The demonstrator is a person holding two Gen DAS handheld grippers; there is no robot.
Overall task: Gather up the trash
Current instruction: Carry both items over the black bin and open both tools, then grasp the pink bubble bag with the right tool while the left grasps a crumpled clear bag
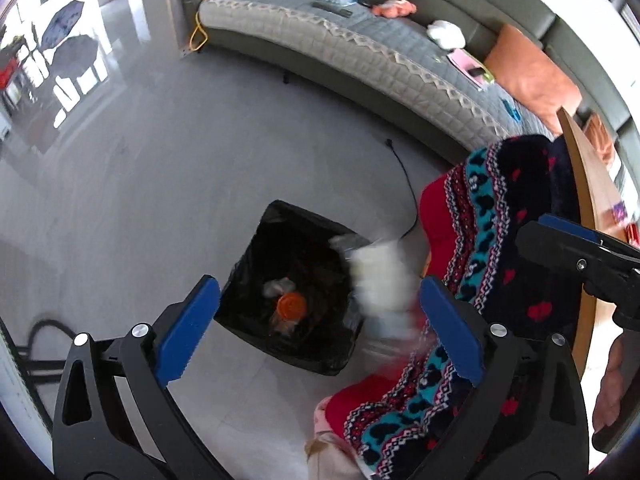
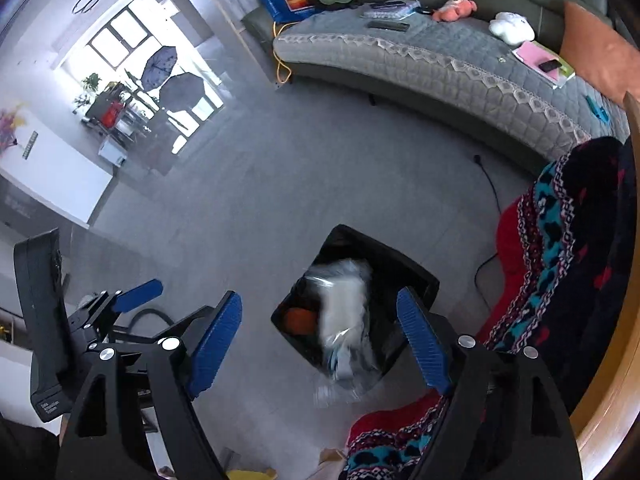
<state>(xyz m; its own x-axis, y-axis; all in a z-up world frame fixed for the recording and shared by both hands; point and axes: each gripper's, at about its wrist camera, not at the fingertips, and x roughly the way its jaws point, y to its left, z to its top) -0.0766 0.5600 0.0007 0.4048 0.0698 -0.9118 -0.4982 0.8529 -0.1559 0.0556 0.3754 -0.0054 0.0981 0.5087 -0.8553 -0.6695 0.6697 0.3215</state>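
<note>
Both grippers point down over the black-lined trash bin [image 1: 288, 292], and both sets of jaws stand wide with nothing pressed between the pads. The left gripper [image 1: 320, 328] spreads its blue fingers [image 1: 188, 328] to either side of the bin's mouth. The right gripper [image 2: 320, 344] does the same in its own view, blue pads apart.

The trash itself, a blurred white wad in clear plastic wrap [image 2: 344, 320], is loose between the right gripper's fingers and touches neither pad. In the right wrist view it hangs over the bin's opening and near rim; in the left wrist view it shows smeared at the bin's right edge, just beside the left gripper's right finger. Whether it has cleared the rim I cannot tell.

Inside the bin lies an orange lid [image 1: 291, 306] on earlier scraps. A patterned red, teal and black blanket [image 1: 500, 248] drapes just right of the bin. A grey sofa [image 1: 360, 48] stands well behind across the tiled floor [image 1: 140, 200].
</note>
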